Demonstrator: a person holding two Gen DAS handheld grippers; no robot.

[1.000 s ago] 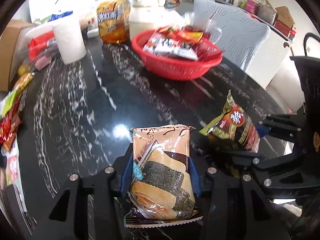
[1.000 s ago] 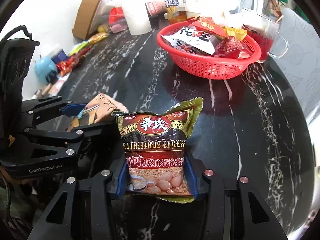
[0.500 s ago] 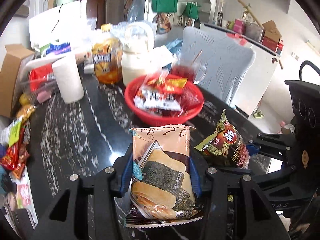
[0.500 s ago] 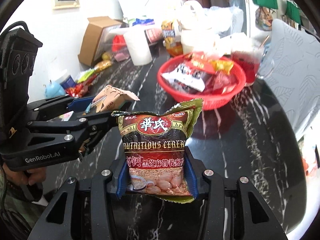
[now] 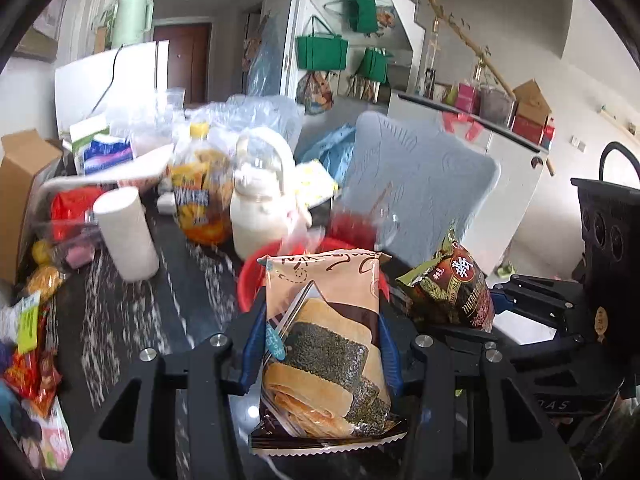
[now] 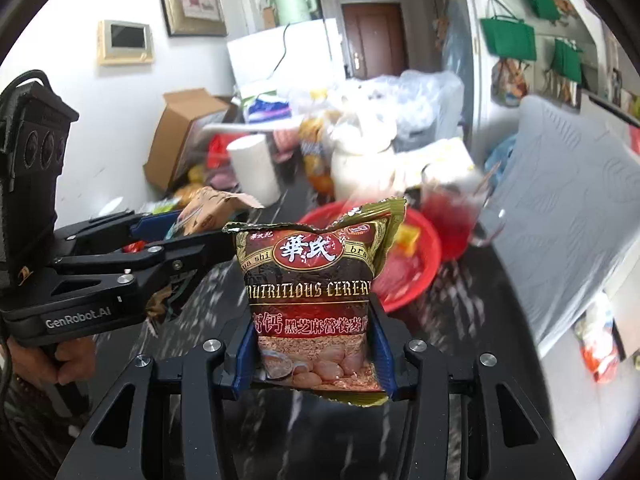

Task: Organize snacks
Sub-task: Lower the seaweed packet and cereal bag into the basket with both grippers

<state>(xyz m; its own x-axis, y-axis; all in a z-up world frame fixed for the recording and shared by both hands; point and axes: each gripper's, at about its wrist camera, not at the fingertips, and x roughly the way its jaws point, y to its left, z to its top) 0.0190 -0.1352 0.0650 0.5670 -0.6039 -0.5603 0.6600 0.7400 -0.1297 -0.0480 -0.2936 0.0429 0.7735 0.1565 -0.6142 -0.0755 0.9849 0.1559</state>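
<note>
The peach seaweed-roll snack packet (image 5: 324, 344) sits clamped in the left gripper (image 5: 320, 344); the maroon cereal sachet (image 6: 314, 300) in the right gripper (image 6: 316, 340). Red plastic basket (image 6: 416, 272), part-filled, lies at one o'clock; both deliveries remain

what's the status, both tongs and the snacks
Left tongs shut on seaweed roll pack. Right tongs shut on cereal bag. Both held up short of red basket. Nothing between packs and basket.

Left gripper (image 5: 322, 344) clamping seaweed-roll packet (image 5: 324, 344) upright, red basket (image 5: 250, 280) behind — cereal bag (image 5: 452, 292) alongside
</note>
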